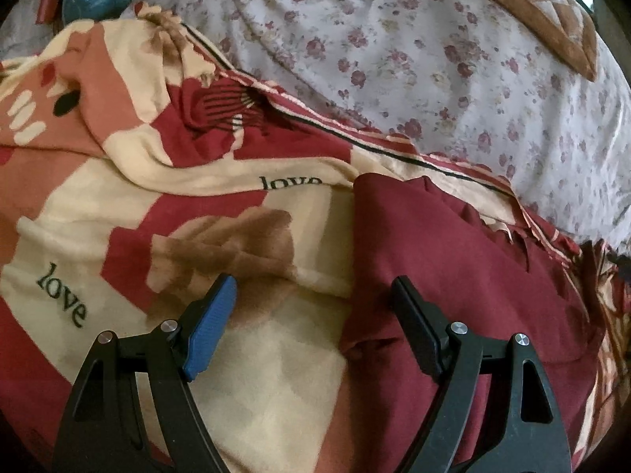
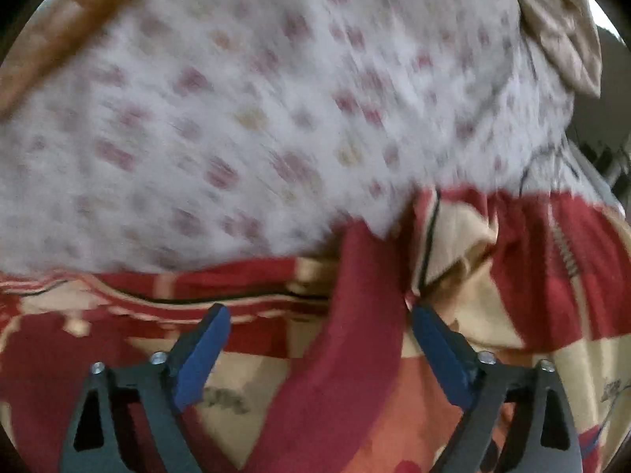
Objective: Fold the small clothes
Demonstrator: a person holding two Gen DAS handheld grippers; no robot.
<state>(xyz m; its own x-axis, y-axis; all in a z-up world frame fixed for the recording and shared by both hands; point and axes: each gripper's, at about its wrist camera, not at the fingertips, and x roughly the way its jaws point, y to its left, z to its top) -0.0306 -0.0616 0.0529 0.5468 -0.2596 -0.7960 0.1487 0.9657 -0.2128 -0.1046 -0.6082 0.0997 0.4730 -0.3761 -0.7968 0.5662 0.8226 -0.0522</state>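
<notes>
The maroon garment (image 1: 453,276) lies spread on the patterned "love" blanket (image 1: 118,236), close to that blanket's far fringed edge, beyond which the floral bedsheet (image 1: 434,59) runs away to a brown quilted pillow (image 1: 552,12) at the far corner of the bed. Its near-left edge looks fairly straight, so I judge it is partly laid out or already folded once; I cannot tell which.

My left gripper (image 1: 315,307) is spread wide and holds nothing. Its black finger sits over the garment's left part and its blue-padded finger over bare blanket, so the cloth's left edge runs between them.

In the right wrist view a strip of the same maroon cloth (image 2: 355,335) rises between the fingers of my right gripper (image 2: 319,327), which are also spread wide and grip nothing. That picture is smeared, so I cannot say whether the pads touch the cloth.

I take this as the grasping step before a fold. Next I would need to close each gripper on a garment edge alone, without catching the blanket beneath, then lift and carry it across.
</notes>
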